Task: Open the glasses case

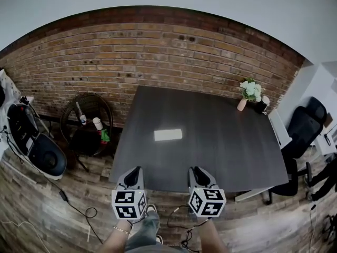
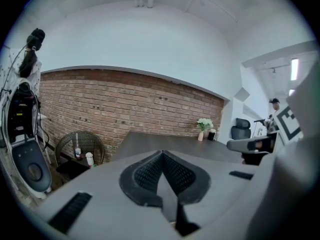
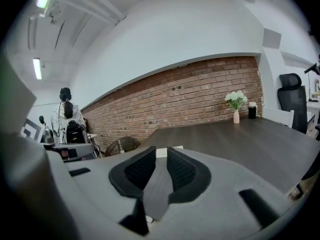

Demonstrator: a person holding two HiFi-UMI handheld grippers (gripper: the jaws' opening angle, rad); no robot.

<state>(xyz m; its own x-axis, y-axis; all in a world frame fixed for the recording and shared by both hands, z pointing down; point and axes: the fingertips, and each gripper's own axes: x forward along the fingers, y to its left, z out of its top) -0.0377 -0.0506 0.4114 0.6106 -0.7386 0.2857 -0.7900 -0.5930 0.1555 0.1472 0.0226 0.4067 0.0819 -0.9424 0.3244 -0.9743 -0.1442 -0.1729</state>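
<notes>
A white glasses case [image 1: 168, 135] lies shut in the middle of the dark table [image 1: 221, 146]. Both grippers hover side by side at the table's front edge, well short of the case. My left gripper [image 1: 134, 174] is below and left of the case; in the left gripper view its jaws [image 2: 162, 152] meet at the tips with nothing between them. My right gripper [image 1: 199, 173] is below and right of the case; its jaws [image 3: 160, 148] stand apart and empty. The case [image 3: 161, 153] shows far beyond that gap.
A vase of flowers [image 1: 243, 103] and a dark cup [image 1: 259, 107] stand at the table's far right corner. A wicker chair [image 1: 87, 121] with bottles sits left of the table, an office chair [image 1: 303, 128] to the right. Equipment [image 1: 31, 144] and cables [image 1: 79, 210] lie on the floor at left.
</notes>
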